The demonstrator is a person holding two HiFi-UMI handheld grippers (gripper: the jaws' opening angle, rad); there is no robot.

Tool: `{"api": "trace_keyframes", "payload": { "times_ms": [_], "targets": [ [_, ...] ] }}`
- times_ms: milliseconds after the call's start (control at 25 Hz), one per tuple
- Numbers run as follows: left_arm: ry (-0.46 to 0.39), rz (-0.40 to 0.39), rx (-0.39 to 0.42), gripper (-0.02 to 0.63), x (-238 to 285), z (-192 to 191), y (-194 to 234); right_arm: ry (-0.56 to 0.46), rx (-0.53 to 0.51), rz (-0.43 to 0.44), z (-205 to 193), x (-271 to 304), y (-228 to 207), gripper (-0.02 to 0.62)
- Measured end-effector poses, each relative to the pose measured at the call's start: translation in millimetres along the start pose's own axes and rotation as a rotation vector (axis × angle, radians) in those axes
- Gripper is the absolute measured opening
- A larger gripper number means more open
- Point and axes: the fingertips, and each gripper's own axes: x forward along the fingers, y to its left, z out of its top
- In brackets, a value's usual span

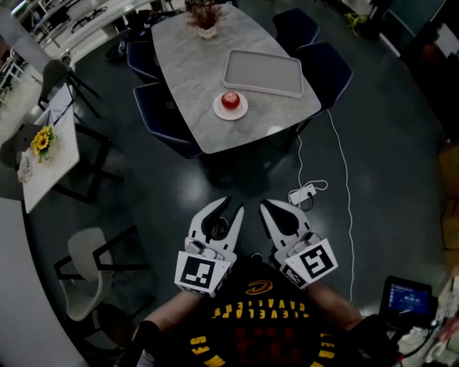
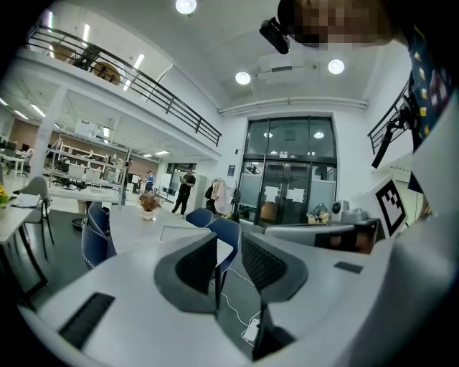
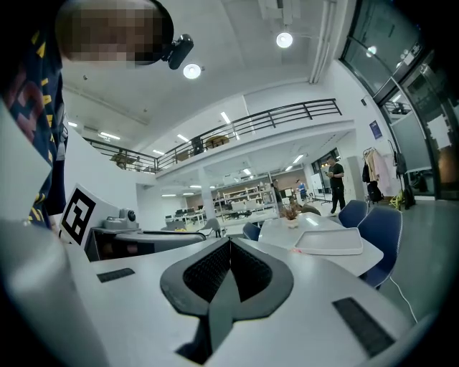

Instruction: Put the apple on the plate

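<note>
A red apple [image 1: 230, 99] rests on a small white plate [image 1: 242, 112] near the front edge of the grey marble table [image 1: 190, 72], far ahead of me. Both grippers are held close to my body, well short of the table. My left gripper [image 1: 234, 206] [image 2: 229, 240] has a narrow gap between its jaws and holds nothing. The right gripper [image 1: 267, 204] [image 3: 229, 244] has its jaws pressed together, with nothing in them. In the right gripper view the table [image 3: 287, 231] stands far off to the right.
A grey tray [image 1: 263, 72] [image 3: 328, 242] lies behind the plate, and a potted plant [image 1: 205, 18] stands at the table's far end. Blue chairs [image 1: 326, 68] ring the table. A white cable and power strip [image 1: 305, 193] lie on the floor. At the left are a side table with yellow flowers [image 1: 43, 140] and a white chair [image 1: 86, 265].
</note>
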Motion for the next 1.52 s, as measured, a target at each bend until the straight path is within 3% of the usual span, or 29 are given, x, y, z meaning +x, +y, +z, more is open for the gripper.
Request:
{"api": "trace_keyframes", "payload": {
  "times_ms": [760,1080,1520],
  "targets": [
    [-0.018,-0.072,-0.057,0.107,58,24,131,0.062,0.015,-0.121,9,127,-38,0.006],
    [-0.015,-0.075,-0.104,0.107,65,29,155,0.080,0.035,-0.149,13,146,-45,0.006],
    [-0.010,-0.039,-0.141,0.107,73,30,183,0.069,0.071,-0.112,8,175,-51,0.008]
  ]
}}
